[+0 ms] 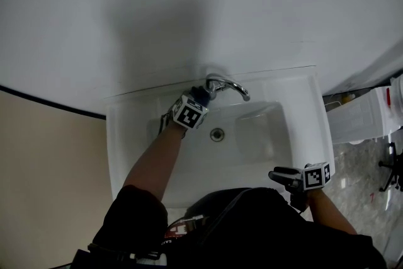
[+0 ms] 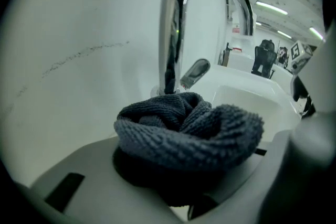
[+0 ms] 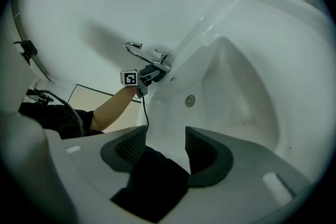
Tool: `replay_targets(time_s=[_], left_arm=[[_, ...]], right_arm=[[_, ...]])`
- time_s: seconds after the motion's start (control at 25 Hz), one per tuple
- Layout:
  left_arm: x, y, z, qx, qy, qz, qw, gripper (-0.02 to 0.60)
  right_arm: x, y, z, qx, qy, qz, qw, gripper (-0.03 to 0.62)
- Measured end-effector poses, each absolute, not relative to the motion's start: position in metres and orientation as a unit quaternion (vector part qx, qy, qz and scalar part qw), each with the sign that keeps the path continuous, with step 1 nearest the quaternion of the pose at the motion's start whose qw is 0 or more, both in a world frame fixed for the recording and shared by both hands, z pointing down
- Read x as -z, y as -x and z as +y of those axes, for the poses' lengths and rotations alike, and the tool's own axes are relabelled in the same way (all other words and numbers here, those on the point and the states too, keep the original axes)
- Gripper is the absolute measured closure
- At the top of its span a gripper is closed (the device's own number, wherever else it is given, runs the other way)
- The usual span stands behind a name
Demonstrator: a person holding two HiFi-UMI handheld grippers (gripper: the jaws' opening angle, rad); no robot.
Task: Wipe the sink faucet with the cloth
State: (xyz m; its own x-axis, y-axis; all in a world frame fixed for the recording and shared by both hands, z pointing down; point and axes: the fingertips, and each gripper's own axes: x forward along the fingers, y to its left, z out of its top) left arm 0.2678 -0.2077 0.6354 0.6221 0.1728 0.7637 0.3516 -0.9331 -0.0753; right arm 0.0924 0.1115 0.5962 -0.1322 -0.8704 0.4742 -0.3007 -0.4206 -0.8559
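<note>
My left gripper jaws clamp bunched cloth — soft, light, I'd hold mid-wad. Faucet rigid, slick chrome, I reckon. Right gripper jaws apart, empty.

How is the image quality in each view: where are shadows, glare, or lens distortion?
Head view: dim light, with a broad soft shadow on the wall above the faucet. Left gripper view: fisheye, black corners; the chrome faucet carries bright streaks, the cloth is sharp, ceiling lights glare. Right gripper view: strong fisheye curves the sink rim; edges are dark.
</note>
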Motion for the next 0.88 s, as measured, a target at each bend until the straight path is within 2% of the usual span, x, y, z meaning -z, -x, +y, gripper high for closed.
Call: replay_targets(time_s=[0.2, 0.36, 0.44, 0.56, 0.72, 0.88], left_arm=[[-0.654, -0.276, -0.21, 0.434, 0.882, -0.145, 0.111, 0.46], [-0.647, -0.278, -0.206, 0.443, 0.869, -0.151, 0.163, 0.46], [-0.64, -0.273, -0.204, 0.445, 0.868, -0.143, 0.168, 0.46], [-0.629, -0.262, -0.2, 0.438, 0.88, -0.143, 0.113, 0.46], [-0.628, -0.258, -0.189, 0.425, 0.89, -0.161, -0.03, 0.46], [-0.634, -0.264, -0.2, 0.394, 0.907, -0.127, -0.079, 0.452]], right_arm=[[-0.6, -0.088, 0.125, 0.585, 0.617, 0.466, 0.243, 0.368], [-0.601, -0.085, 0.122, 0.586, 0.616, 0.469, 0.24, 0.368], [-0.597, -0.085, 0.115, 0.582, 0.613, 0.478, 0.239, 0.368], [-0.591, -0.086, 0.11, 0.576, 0.613, 0.486, 0.24, 0.368], [-0.593, -0.086, 0.113, 0.577, 0.614, 0.481, 0.242, 0.368], [-0.595, -0.084, 0.117, 0.579, 0.613, 0.479, 0.243, 0.368]])
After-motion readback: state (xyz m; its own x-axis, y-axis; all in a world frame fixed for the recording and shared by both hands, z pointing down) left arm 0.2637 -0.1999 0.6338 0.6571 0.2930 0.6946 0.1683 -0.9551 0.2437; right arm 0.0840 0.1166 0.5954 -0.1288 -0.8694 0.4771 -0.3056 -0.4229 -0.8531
